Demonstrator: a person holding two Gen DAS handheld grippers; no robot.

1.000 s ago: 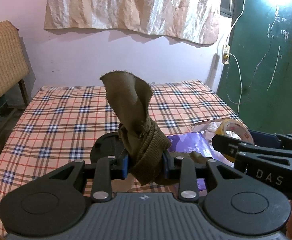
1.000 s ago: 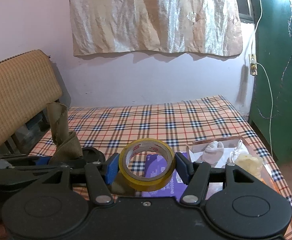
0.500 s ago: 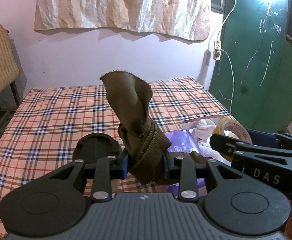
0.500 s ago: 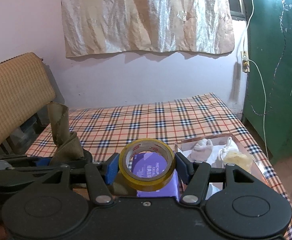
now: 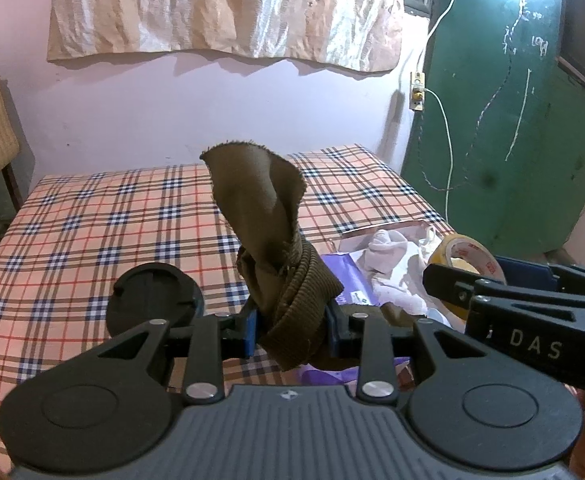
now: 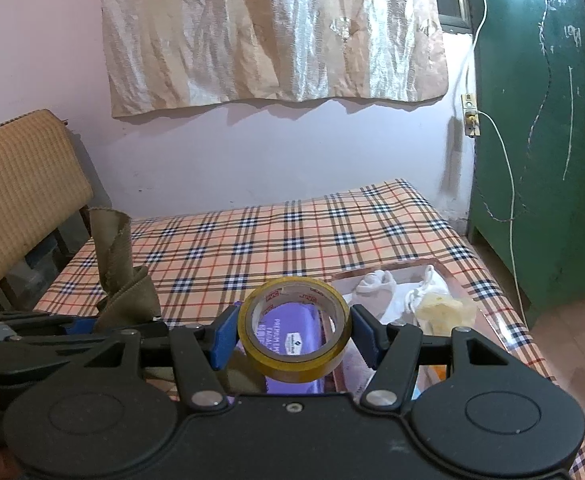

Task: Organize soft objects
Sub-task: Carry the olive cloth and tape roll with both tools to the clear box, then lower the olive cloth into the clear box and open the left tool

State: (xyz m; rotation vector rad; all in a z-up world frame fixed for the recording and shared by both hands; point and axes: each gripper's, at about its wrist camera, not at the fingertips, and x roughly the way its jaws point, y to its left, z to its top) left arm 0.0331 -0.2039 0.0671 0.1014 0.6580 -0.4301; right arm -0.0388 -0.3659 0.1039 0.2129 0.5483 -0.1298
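**Q:** Olive cloth (image 5: pixel 280 264) and tape roll (image 6: pixel 294 338): what could go wrong?

**A:** The left gripper (image 5: pixel 291 320) clamps only the cloth's bunched lower part; its free end stands up and could snag or slip loose on release. The right gripper (image 6: pixel 294 340) grasps the tape roll by its rim, which could twist out.

**Q:** Pose?

**A:** Both point forward and downward, side by side, above the near edge of the plaid bed (image 5: pixel 92 240), just short of the tray (image 6: pixel 464 300) of white cloths.
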